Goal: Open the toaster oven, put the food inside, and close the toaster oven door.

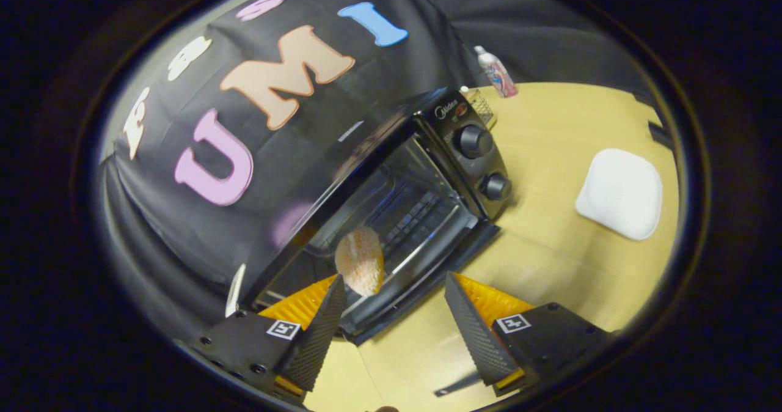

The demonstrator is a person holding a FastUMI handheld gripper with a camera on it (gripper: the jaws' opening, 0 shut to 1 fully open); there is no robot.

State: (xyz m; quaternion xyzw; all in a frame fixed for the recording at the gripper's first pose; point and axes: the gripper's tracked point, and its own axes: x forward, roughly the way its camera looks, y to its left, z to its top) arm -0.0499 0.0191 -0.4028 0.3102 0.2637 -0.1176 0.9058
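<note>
On the yellow table [550, 241] stands the black toaster oven [391, 198] with its door [421, 277] open, just ahead of my claw [391, 302]. My claw is wide and holds nothing. The pale round food [360, 260] sits at the oven's opening, near one finger. A white pad [620, 193] lies well apart.

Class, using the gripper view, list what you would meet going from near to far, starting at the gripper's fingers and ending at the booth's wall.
Open gripper → round pale-orange piece of food, just ahead of the fingers on the lowered glass oven door → black toaster oven with two knobs → small wire basket → white bottle with pink label.
</note>
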